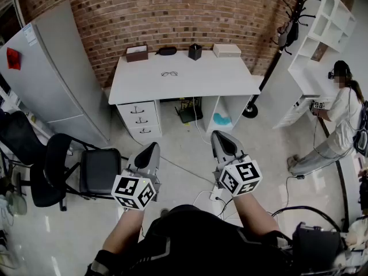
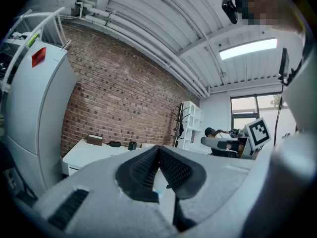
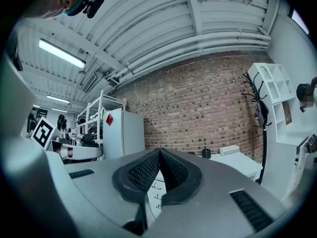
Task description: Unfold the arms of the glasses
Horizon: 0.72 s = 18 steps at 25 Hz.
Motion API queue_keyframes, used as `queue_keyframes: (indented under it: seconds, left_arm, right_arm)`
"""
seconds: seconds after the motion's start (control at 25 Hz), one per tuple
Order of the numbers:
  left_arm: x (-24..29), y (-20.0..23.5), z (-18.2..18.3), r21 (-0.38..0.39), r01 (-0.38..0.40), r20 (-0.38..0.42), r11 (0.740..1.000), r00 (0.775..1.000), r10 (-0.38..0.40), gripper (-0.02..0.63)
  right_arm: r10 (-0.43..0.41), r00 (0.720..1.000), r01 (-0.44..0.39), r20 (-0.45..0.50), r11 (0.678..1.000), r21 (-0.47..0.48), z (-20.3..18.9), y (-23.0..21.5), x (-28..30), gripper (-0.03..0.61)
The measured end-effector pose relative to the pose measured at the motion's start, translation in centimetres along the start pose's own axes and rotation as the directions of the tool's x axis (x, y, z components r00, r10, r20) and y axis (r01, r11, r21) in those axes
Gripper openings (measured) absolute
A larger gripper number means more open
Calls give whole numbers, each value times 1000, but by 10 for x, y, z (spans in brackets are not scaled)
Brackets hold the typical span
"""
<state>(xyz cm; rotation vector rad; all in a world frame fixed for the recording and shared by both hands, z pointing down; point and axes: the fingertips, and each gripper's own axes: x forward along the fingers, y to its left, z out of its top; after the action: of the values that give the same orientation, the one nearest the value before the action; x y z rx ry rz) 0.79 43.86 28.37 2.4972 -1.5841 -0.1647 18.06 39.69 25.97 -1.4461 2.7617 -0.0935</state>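
Left gripper (image 1: 152,148) at 7 o'clock and right gripper (image 1: 222,137) at 5 o'clock in the head view, both level, fingers pressed together, pinching nothing. Well apart from both, at 12 o'clock on the white table (image 1: 221,80): glasses (image 1: 169,73), too small to tell folded or not. Likely light, thin and fragile, with slippery lenses; prone to skid on the smooth top. Best to pin the front at the bridge with one gripper and ease each arm out near its hinge with the other, gently, without touching the lenses.
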Motion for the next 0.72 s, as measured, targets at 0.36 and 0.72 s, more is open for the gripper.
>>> queue_keyframes:
  seconds: [0.36,0.72]
  left_arm:
    - [2,3,2,-11,4,11,1000,1000,-4,6]
    - [0,14,2,-34,28,20,999,999,-27,6]
  right_arm:
    - [-6,1000,6,-1,1000,1,-2,-2,-1,8]
    - [0,1000,-1,16,1000,10,1,16,10,8]
